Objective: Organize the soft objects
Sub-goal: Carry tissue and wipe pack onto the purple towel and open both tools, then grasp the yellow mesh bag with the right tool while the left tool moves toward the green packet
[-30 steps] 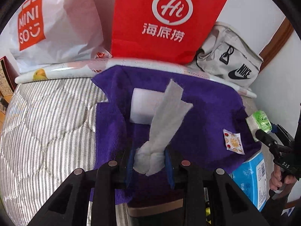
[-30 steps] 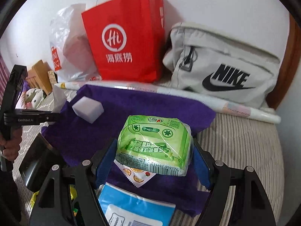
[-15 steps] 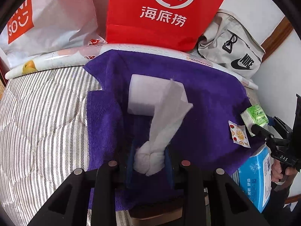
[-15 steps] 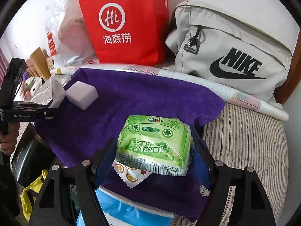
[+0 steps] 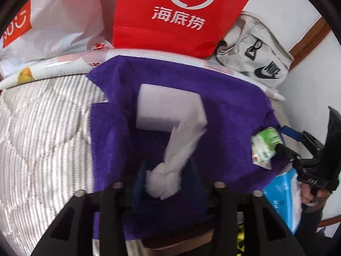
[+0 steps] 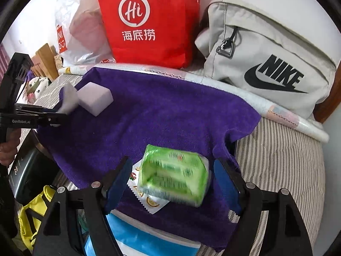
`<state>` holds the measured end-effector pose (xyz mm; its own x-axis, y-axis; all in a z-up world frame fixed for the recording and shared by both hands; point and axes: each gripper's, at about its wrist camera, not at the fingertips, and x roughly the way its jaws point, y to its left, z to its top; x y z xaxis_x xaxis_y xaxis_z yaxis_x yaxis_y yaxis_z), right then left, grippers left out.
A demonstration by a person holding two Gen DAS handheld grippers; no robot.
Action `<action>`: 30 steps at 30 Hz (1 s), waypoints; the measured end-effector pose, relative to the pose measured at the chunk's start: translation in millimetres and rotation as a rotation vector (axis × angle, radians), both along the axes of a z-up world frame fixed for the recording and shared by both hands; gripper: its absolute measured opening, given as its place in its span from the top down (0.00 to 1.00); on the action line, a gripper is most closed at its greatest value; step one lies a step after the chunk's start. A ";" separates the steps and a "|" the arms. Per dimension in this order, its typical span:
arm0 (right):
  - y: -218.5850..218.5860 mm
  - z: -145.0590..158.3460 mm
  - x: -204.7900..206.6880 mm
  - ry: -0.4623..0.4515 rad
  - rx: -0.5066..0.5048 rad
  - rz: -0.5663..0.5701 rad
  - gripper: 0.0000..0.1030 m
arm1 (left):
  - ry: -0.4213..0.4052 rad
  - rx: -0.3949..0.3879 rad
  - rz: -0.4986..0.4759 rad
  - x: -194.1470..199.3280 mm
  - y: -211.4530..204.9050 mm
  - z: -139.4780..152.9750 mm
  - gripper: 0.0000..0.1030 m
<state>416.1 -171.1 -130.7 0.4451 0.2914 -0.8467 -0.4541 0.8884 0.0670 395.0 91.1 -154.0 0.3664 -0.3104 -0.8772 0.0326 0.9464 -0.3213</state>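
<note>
A purple towel [image 5: 230, 106] [image 6: 162, 115] lies on the striped bed. A white sponge block [image 5: 170, 108] [image 6: 94, 98] sits on its far left part. My left gripper [image 5: 168, 183] [image 6: 61, 115] is shut on a knotted white tissue [image 5: 168, 170] whose free end reaches the sponge. My right gripper [image 6: 170, 181] has its jaws spread wide; a green tissue pack [image 6: 172, 177] [image 5: 265, 143], blurred, sits loose between them over a small fruit-print sachet [image 6: 149, 198] on the towel.
A red paper bag [image 6: 149, 21], a white plastic bag [image 5: 53, 21] and a grey Nike bag [image 6: 266, 59] stand along the wall behind a rolled printed sheet [image 5: 42, 72]. A blue tissue package [image 6: 136, 239] lies at the towel's near edge.
The right jaws have opened and the green pack has dropped lower onto the sachet. The left gripper has moved forward, bringing the tissue against the sponge.
</note>
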 end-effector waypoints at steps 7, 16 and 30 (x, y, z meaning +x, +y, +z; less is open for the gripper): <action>-9.3 28.3 -18.9 -0.042 0.077 -0.035 0.24 | -0.053 0.043 0.011 -13.9 0.1 24.2 0.46; 0.0 57.5 -86.5 -0.053 0.140 -0.019 0.23 | -0.177 0.078 0.003 -76.4 4.5 70.1 0.46; 18.5 65.5 -189.7 -0.041 0.229 0.045 0.23 | -0.173 0.002 0.058 -167.7 9.8 71.5 0.46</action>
<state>226.4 -152.6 -65.2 0.4598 0.4944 -0.7376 -0.4993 0.8309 0.2457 227.3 100.9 -82.6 0.5292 -0.2822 -0.8002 0.0321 0.9491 -0.3134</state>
